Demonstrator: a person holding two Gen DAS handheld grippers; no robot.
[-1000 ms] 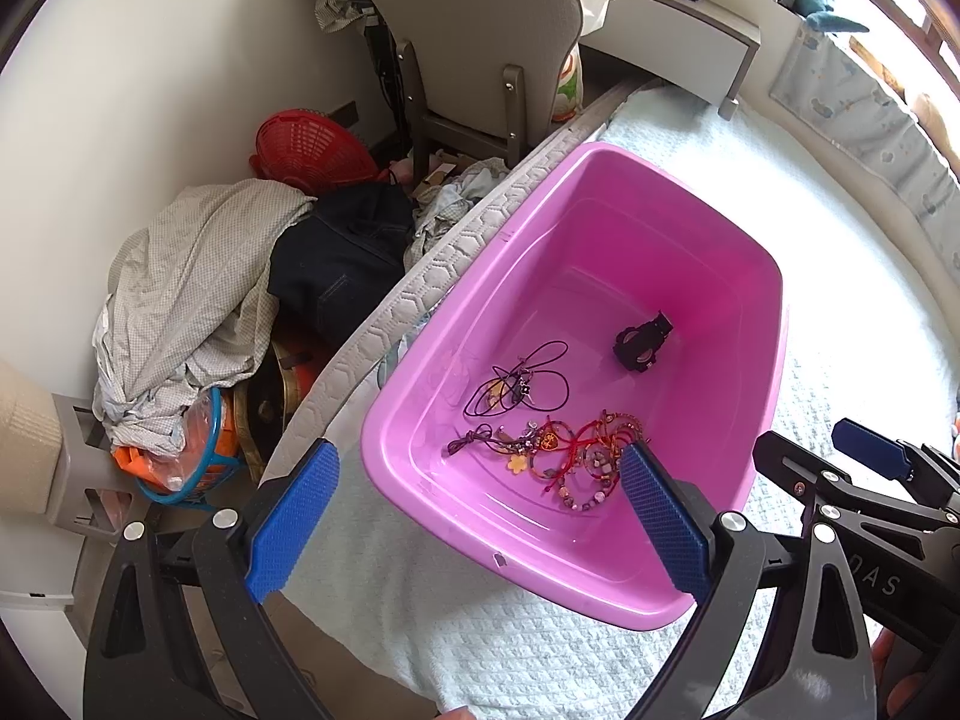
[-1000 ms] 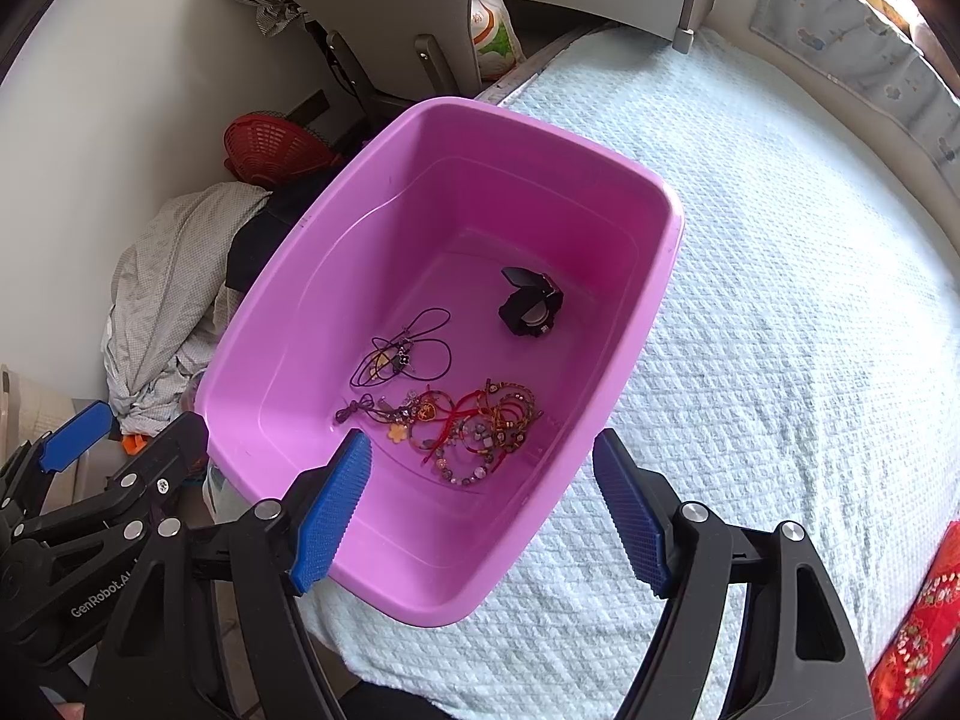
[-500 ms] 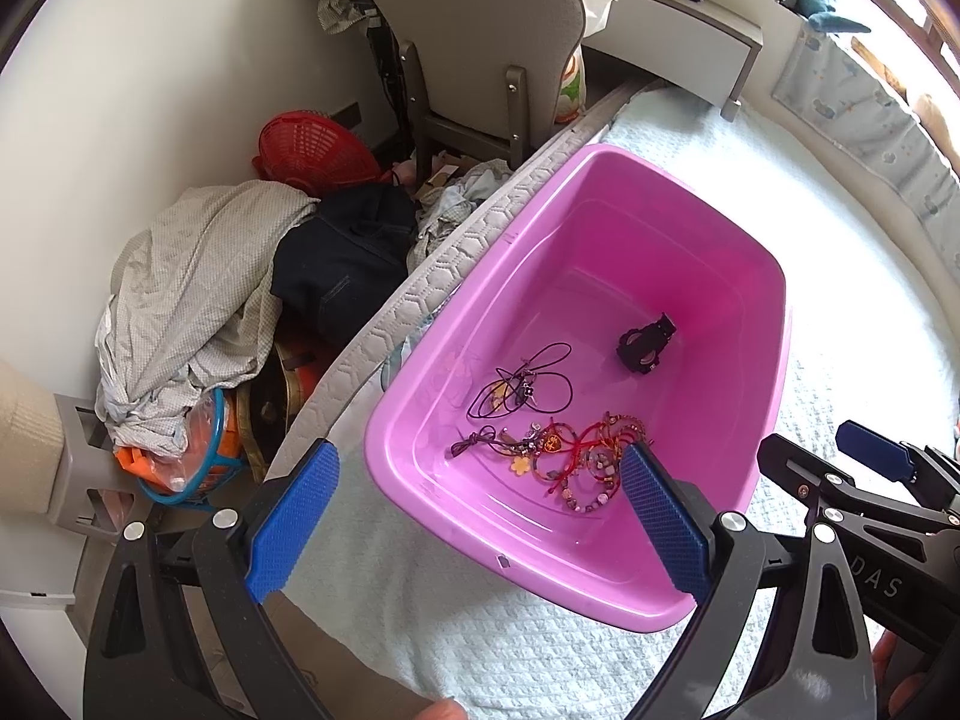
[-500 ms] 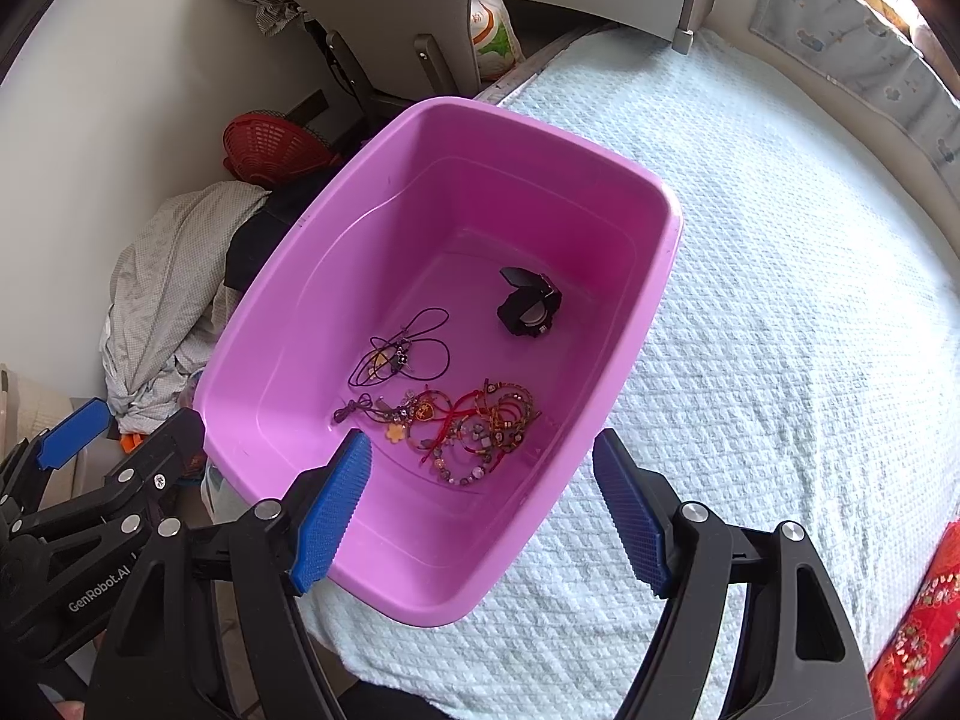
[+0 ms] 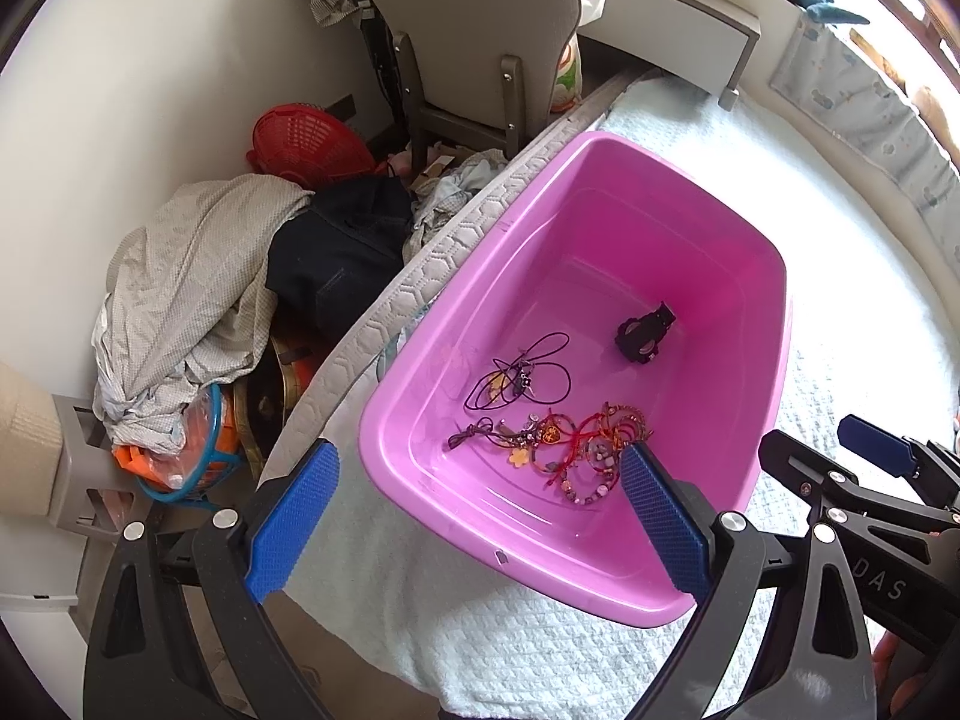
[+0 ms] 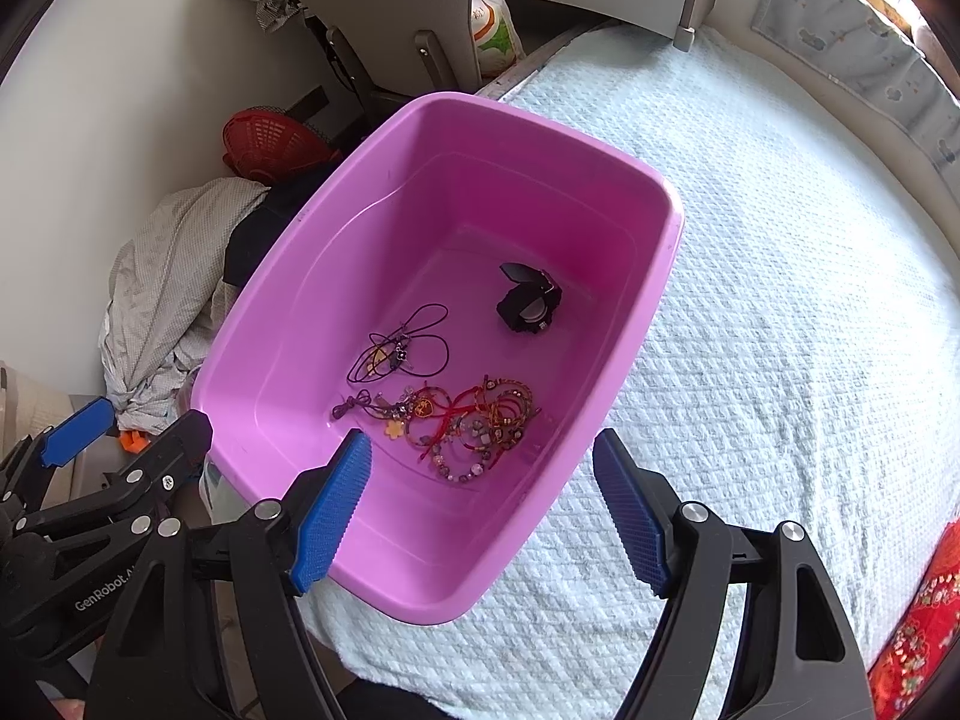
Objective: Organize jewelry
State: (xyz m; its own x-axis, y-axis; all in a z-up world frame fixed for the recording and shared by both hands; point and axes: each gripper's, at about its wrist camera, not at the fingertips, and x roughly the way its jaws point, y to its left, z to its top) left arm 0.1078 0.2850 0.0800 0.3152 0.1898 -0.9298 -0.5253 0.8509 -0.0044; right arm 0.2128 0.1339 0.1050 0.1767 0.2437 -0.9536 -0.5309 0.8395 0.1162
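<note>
Beside the pink tub (image 5: 762, 360) lies a clothes heap (image 5: 180, 300); both tools (image 5: 474, 516) (image 6: 480, 504) hang spread wide, empty.

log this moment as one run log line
left gripper: open, empty | right gripper: open, empty | pink tub: on bed | in tub: bracelet tangle, black cord necklace, black watch

tub (image 6: 636, 324): pink
bedspread (image 6: 780, 330): pale blue, quilted diamond weave
bracelets (image 6: 480, 420): red and gold, beaded
cord necklace (image 6: 402, 348): black
basket (image 5: 303, 141): red mesh
gripper pads (image 6: 330, 510): blue, ribbed
</note>
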